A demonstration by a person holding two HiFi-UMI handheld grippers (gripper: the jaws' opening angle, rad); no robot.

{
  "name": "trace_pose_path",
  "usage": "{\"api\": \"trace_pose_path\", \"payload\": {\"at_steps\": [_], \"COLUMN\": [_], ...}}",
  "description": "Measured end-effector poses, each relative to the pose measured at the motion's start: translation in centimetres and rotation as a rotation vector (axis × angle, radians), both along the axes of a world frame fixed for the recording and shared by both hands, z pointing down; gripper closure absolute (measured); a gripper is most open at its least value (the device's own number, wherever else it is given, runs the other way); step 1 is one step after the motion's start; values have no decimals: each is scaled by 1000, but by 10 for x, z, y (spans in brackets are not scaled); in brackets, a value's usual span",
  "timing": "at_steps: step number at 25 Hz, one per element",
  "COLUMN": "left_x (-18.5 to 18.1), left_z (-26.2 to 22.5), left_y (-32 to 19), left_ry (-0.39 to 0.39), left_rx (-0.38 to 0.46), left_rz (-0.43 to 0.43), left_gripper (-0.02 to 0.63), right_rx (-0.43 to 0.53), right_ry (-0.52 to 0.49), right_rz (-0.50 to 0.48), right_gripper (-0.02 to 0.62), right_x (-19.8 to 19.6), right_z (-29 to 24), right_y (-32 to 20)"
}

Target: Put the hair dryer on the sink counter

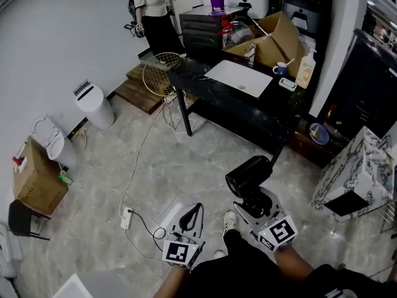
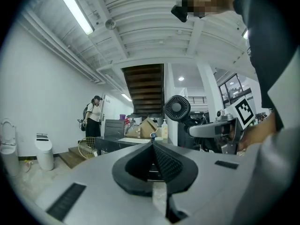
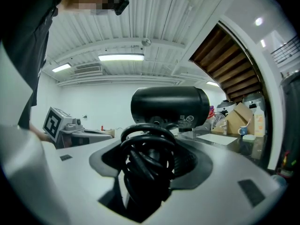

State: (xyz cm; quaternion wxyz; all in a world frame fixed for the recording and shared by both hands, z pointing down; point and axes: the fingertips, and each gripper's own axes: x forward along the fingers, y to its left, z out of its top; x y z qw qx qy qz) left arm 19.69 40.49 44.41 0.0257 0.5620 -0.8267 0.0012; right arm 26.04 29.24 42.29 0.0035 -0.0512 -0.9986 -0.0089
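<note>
A black hair dryer is held over the floor in my right gripper, which is shut on its handle. In the right gripper view the dryer's barrel stands above the jaws and its coiled black cord fills the gap between them. My left gripper is lower and to the left, shut with nothing in it; its jaws meet at a point. The dryer's round grille also shows in the left gripper view. Ahead stands the dark counter with a white rectangular basin.
On the counter are a cardboard box, a mug and a soap bottle. A person stands at the back. A white bin, a floor power strip with cables, and a marbled box surround me.
</note>
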Motion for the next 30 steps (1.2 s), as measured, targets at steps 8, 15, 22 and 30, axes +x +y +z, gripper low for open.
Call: {"api": "trace_pose_path", "payload": {"at_steps": [8,15,22,30], "left_x": [-67,-126,-174,-212], "left_z": [-3,-3,-5,-1], "left_y": [-46,-94,-147,-190], "left_ry": [8,14,12,14], "left_rx": [8,-8,-2,-15], "left_rz": [-9,-10,6,11], "left_gripper": [611,611,611,611], "right_rx": [44,68,76,37], "right_ry": [-20,-16,-8,19], "right_rz": [-2,-6,-4,15], "right_gripper": [321,321,321,321], "right_x": [-62,-115,-159,-194], "right_z": [-7,-12,-13,-4], "right_y": [-42,-89,-135,-181]}}
